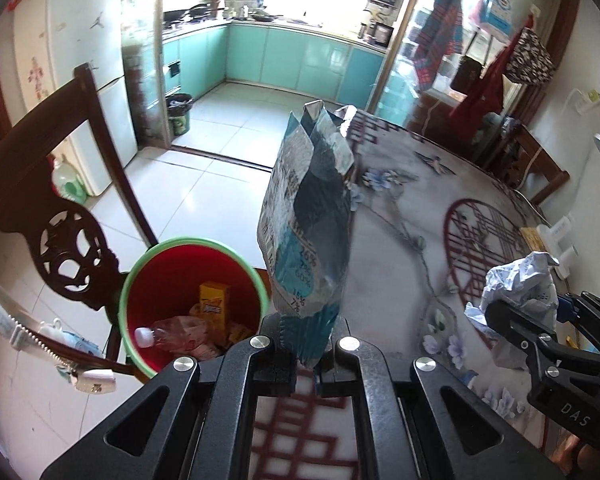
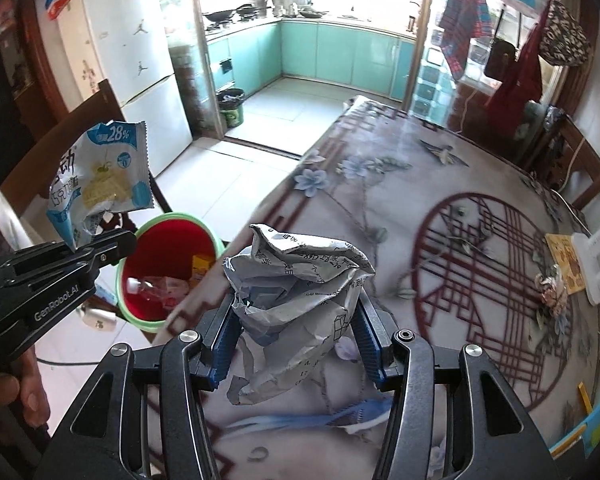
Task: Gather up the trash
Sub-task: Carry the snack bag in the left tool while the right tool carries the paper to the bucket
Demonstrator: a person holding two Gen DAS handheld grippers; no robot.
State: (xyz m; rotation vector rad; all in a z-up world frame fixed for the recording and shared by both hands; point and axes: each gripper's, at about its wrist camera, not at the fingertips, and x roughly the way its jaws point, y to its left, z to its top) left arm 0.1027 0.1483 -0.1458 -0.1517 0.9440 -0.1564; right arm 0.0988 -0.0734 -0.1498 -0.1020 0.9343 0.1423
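My left gripper is shut on a blue and white snack wrapper and holds it upright over the table's left edge, beside a red bin with a green rim. The bin holds a plastic bottle, a yellow carton and other trash. In the right wrist view the left gripper holds the wrapper above the bin. My right gripper is shut on a crumpled printed paper ball above the table; it shows in the left wrist view with the paper.
The round table has a floral cloth. A white power strip and a yellow card lie at its right edge. A carved dark wooden chair stands left of the bin. A fridge and the kitchen doorway lie beyond.
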